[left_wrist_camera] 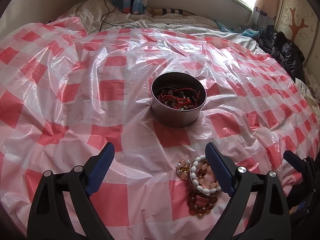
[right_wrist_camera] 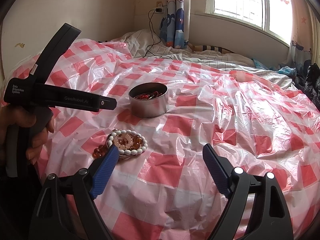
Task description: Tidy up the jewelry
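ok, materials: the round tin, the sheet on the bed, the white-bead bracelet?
Round tin: looks like bare metal, a dull brushed grey wall with soft reflections. Checked sheet: thin plastic film, glossy, crinkled, partly see-through. White-bead bracelet: opaque glossy oval beads, maybe glass, stone or plastic; the views cannot settle which.
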`<state>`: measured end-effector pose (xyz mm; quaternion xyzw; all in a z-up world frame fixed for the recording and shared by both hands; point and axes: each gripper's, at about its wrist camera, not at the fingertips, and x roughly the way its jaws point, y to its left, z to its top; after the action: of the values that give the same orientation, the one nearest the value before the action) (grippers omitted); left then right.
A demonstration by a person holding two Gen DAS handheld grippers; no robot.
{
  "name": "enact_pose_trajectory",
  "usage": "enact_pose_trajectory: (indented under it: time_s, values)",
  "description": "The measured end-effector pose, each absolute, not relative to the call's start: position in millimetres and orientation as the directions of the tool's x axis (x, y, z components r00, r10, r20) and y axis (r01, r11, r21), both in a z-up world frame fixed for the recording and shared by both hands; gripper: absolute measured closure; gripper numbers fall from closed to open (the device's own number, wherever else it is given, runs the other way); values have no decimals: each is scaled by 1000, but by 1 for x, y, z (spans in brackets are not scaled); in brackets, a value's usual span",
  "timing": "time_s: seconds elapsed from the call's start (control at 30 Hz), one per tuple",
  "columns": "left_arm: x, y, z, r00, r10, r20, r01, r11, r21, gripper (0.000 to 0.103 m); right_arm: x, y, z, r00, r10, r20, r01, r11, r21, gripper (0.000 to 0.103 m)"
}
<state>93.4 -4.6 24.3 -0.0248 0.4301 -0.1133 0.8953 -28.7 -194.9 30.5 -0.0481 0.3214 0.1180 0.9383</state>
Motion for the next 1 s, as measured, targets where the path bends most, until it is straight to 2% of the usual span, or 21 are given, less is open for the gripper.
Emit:
enact_pose_trajectory:
  time_s: [1.0]
  values:
    - [92, -8, 24, 601, -205, -772, 191, 975, -111, 14, -29, -195, 30, 765, 192, -615, -254, 967, -15, 20]
